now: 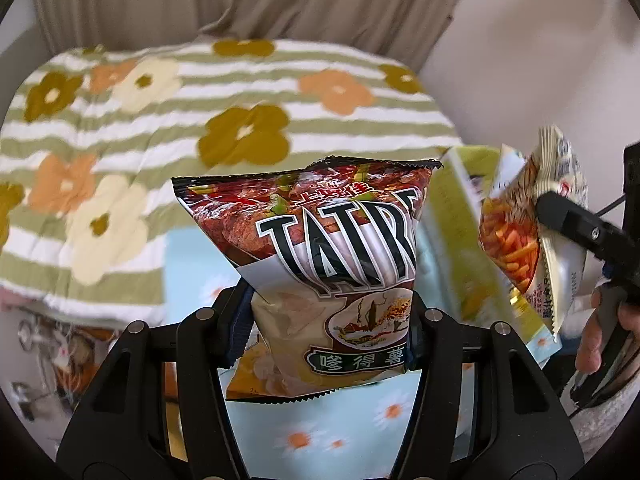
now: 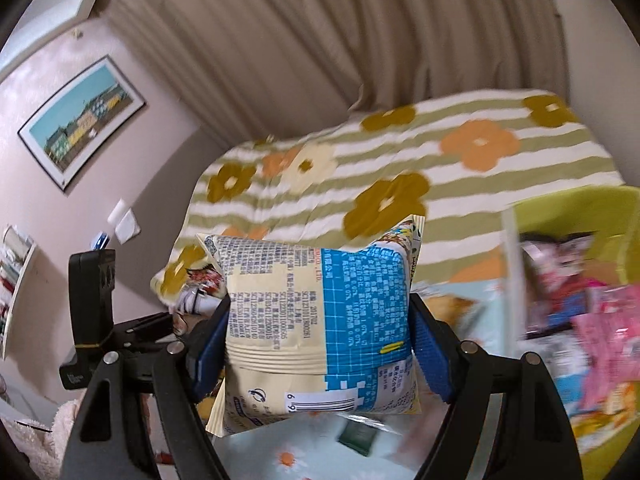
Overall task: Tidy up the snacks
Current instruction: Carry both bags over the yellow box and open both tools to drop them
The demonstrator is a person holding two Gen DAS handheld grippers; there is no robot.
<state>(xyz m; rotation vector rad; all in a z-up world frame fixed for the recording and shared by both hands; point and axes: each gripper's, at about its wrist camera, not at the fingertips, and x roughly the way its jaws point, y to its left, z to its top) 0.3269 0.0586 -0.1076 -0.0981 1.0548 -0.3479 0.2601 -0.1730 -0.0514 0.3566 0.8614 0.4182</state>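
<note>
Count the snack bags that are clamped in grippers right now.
2. The chip bag sits in the left gripper; the cream-and-blue packet in the right gripper. Blurred packets fill the green bin, uncounted.

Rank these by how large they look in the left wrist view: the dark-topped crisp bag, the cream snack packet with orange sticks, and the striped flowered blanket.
1. Striped flowered blanket
2. Dark-topped crisp bag, though nearness to the camera enlarges it
3. Cream snack packet with orange sticks

— What's my left gripper (image 1: 332,320) got?
— I see its fingers clamped on a chip bag (image 1: 320,276), held above the daisy cloth (image 1: 320,432).
— And off to the right?
— My right gripper (image 1: 560,210) pinches a noodle-snack packet (image 1: 528,232) beside a green box (image 1: 460,216).
</note>
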